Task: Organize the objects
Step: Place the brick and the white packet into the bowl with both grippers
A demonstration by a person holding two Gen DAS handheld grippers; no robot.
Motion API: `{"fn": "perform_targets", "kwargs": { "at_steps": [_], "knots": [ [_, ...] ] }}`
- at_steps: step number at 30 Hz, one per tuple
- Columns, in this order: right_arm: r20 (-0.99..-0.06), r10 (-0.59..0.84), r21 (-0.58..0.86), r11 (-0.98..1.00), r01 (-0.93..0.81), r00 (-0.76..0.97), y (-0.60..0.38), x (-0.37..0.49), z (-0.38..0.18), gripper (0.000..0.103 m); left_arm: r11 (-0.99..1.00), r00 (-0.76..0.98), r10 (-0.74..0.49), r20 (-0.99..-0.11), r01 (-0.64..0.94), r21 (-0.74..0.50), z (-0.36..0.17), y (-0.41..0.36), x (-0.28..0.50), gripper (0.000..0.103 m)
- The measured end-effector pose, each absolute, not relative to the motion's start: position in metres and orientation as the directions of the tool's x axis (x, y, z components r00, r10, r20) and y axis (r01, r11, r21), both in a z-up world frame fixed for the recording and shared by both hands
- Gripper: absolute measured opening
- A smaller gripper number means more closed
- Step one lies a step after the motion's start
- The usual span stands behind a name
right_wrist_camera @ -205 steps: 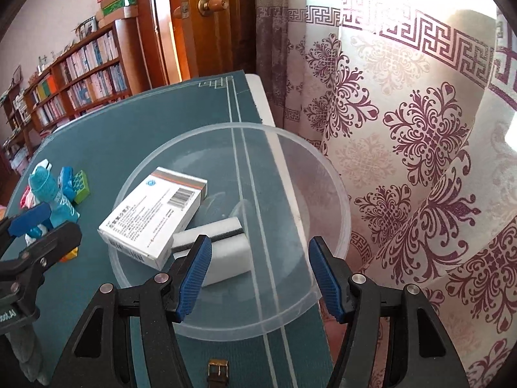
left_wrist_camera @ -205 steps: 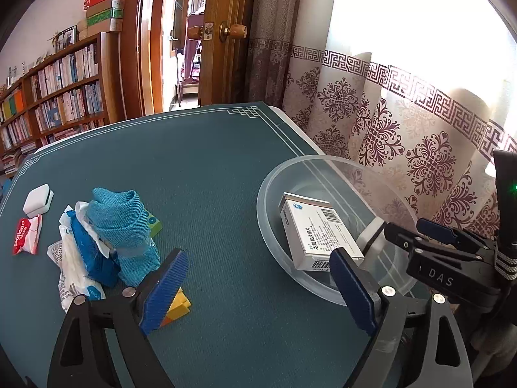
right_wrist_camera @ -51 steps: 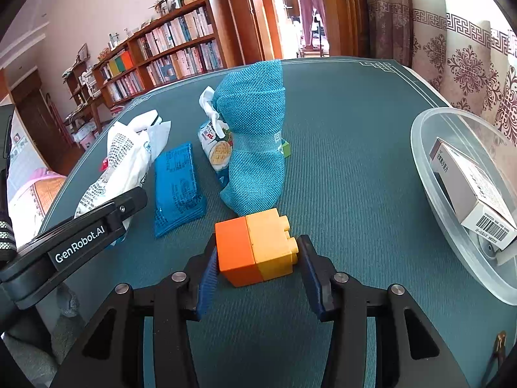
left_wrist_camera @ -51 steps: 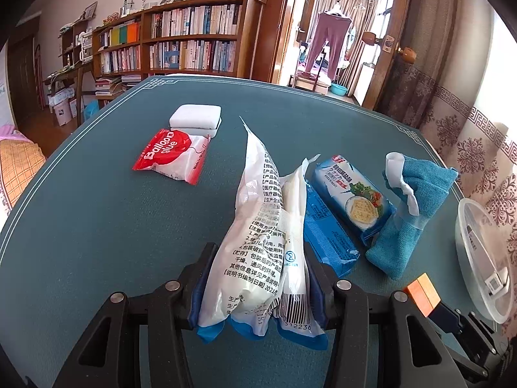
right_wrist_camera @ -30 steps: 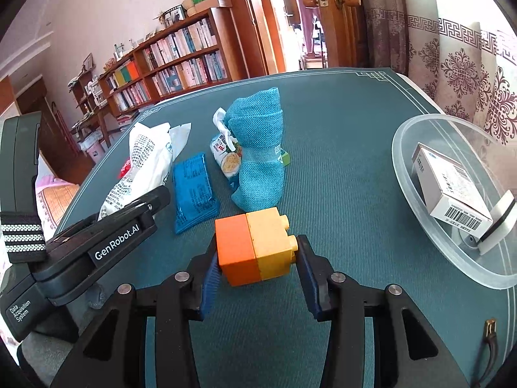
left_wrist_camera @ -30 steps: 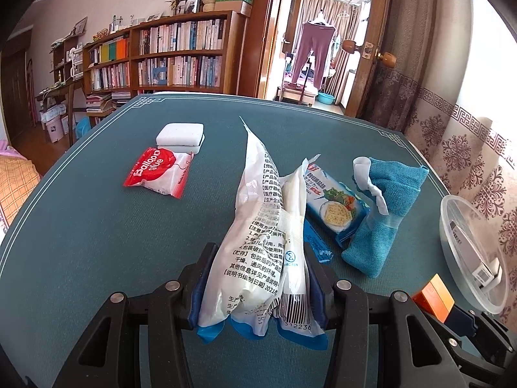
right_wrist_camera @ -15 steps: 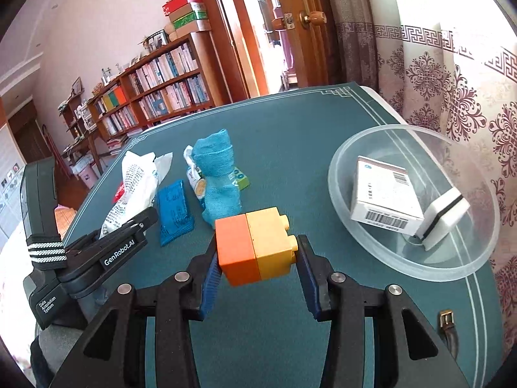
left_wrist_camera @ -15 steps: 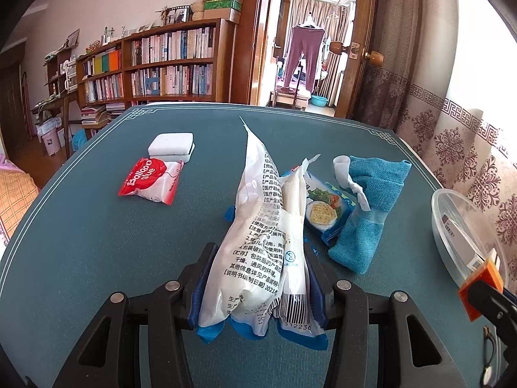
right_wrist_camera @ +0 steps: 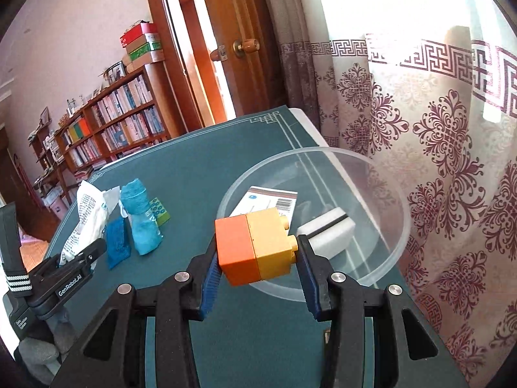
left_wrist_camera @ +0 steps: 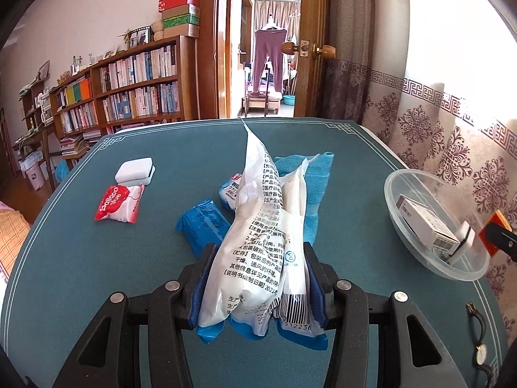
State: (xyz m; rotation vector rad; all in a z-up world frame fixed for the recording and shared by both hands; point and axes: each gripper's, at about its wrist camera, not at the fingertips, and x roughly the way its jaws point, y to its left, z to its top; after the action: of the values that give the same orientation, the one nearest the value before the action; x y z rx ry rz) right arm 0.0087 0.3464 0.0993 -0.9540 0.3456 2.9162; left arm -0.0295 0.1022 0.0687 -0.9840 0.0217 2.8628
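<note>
An orange-and-yellow block (right_wrist_camera: pixel 257 247) is clamped between the blue pads of the right gripper (right_wrist_camera: pixel 258 258), held in the air. In the right wrist view it sits in front of the near rim of a clear plastic bowl (right_wrist_camera: pixel 392 249); whether it is over the bowl or just short of it cannot be told. The bowl stands on a dark teal table (right_wrist_camera: pixel 200 174) near its right edge, beside a patterned curtain (right_wrist_camera: pixel 436 148). Inside the bowl lie a white medicine box (right_wrist_camera: pixel 268 199) with a barcode and a white block with a dark stripe (right_wrist_camera: pixel 326 229).

The left gripper (left_wrist_camera: pixel 258 278) is closed on a white plastic packet (left_wrist_camera: pixel 265 242) printed with black text and a barcode, its lower blue-edged end hanging below the pads. The packet stands upright between the pads and hides part of what lies behind it.

On the table beyond that packet are a blue cloth (left_wrist_camera: pixel 315 194), a flat blue pack (left_wrist_camera: pixel 203 226) and a partly hidden snack pack (left_wrist_camera: pixel 230 194). Further left lie a red and white packet (left_wrist_camera: pixel 118 203) and, just behind it, a small white case (left_wrist_camera: pixel 135 171). In the right wrist view a green block (right_wrist_camera: pixel 160 215) shows just beside the cloth.

In the left wrist view the bowl (left_wrist_camera: pixel 468 274) is at the right, with the orange edge of the block (left_wrist_camera: pixel 496 232) at its far side. A small wristwatch (left_wrist_camera: pixel 481 349) lies near the table's front right corner.

Behind the table are a bookshelf (left_wrist_camera: pixel 129 97) and an open wooden door (left_wrist_camera: pixel 316 48).
</note>
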Motion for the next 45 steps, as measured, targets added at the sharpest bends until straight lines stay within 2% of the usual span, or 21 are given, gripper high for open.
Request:
{"fn": "perform_targets", "kwargs": {
  "at_steps": [20, 24, 45],
  "knots": [
    [-0.611, 0.068, 0.197, -0.952, -0.234, -0.788, 0.427, -0.020, 0.076, 0.046, -0.970, -0.760, 0.200, -0.619, -0.241, -0.018, 0.094, 0.169, -0.029, 0.053],
    [-0.610, 0.059, 0.217, -0.947, -0.238, -0.791, 0.431, -0.019, 0.074, 0.052, -0.962, -0.747, 0.228, -0.624, -0.273, -0.024, 0.097, 0.183, -0.033, 0.053],
    [-0.592, 0.060, 0.243, -0.938, -0.248, -0.804, 0.435, -0.018, 0.071, 0.052, -0.823, -0.579, 0.495, -0.648, -0.552, -0.136, 0.101, 0.290, -0.075, 0.054]
  ]
}}
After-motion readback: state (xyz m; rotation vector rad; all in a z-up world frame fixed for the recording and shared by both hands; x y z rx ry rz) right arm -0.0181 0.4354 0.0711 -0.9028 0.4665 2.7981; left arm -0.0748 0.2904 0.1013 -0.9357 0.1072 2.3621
